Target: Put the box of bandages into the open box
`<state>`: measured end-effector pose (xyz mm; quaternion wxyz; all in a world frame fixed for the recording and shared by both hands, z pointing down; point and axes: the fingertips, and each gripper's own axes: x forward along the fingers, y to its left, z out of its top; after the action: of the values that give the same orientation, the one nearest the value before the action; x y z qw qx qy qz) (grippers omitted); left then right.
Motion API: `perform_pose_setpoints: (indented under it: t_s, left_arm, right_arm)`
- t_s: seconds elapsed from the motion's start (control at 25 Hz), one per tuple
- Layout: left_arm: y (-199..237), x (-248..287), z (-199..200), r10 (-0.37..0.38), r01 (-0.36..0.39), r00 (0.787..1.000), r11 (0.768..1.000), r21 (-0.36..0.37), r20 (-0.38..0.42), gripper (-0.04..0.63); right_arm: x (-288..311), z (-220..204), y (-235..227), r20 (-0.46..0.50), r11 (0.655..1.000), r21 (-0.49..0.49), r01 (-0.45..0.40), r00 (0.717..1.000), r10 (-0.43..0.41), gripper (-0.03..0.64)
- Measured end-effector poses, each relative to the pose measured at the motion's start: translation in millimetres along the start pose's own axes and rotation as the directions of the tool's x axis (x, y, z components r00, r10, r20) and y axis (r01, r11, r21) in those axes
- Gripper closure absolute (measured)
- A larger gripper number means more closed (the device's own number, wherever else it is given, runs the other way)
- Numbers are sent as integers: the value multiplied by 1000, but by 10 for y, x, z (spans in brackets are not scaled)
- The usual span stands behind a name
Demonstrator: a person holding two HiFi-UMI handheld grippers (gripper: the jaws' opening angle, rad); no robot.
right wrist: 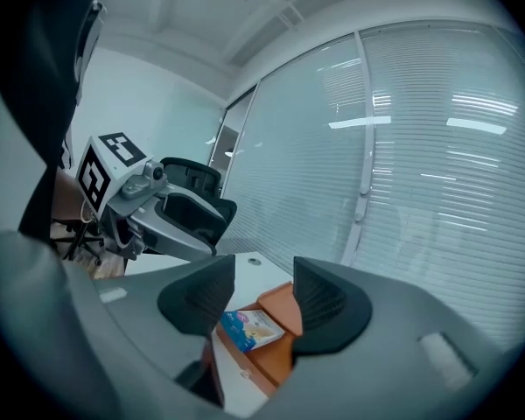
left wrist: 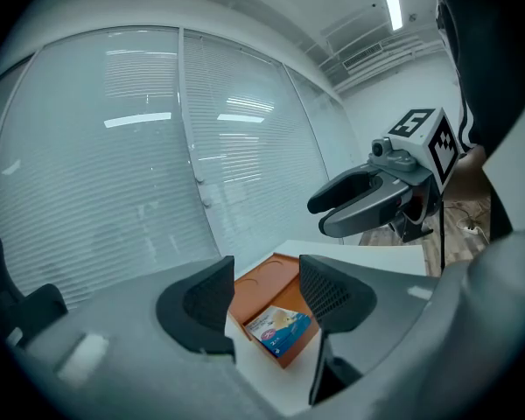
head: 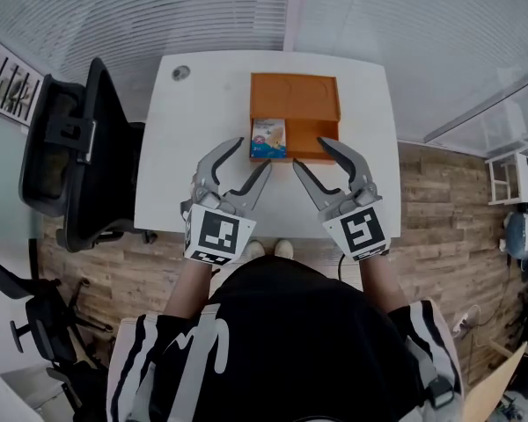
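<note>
Your L gripper & R gripper are both wide open, holding nothing. The bandage box lies inside the orange box, left part, on the white table.

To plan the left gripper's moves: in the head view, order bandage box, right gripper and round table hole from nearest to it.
1. Bandage box, just ahead, in the orange box.
2. Right gripper, to its right.
3. Round table hole, far left corner.
</note>
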<state>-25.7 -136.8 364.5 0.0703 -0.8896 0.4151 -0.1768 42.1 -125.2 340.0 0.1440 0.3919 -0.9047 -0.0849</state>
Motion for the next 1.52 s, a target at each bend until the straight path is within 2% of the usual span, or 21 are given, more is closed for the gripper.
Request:
perform_pose_setpoints:
  t_s: [0.24,0.36,0.48,0.76,0.92,1.08,1.2,1.28,1.52]
  left_arm:
    - [83,-116,242,31,-28,995,999,-26,99,356]
    - [132,-182,326,45,-39,991,998,-45,126,356]
    - [169,-234,423,52,-47,989,998,-34,141,356]
    - [218,-293,419,64,-52,986,995,-82,156,357]
    - [236,-330,459,74,-59,983,994,-95,168,387]
    - [232,-338,455,79,-64,983,994,-91,168,387]
    - [249,-376,449,93,-77,980,993,-94,178,397]
    - [265,-402,435,108,-90,978,991,-101,181,446]
    - [269,-434,380,113,-95,979,989,-113,170,457]
  right_arm:
    - [-79,131,-90,53,999,44,19,998,-22,413]
    - [-129,218,-103,79,998,54,27,996,-31,419]
    - [-165,285,-110,98,998,58,29,995,-35,422]
    - [-236,365,-135,123,996,74,39,991,-48,442]
    - [-250,357,-153,122,996,76,49,991,-58,463]
    - [-293,250,-195,51,996,62,70,996,-73,474]
    - [-285,357,-161,120,994,90,68,990,-78,489]
    - [-285,378,-149,142,993,101,65,987,-79,503]
    - [-281,312,-116,123,994,98,56,990,-68,558]
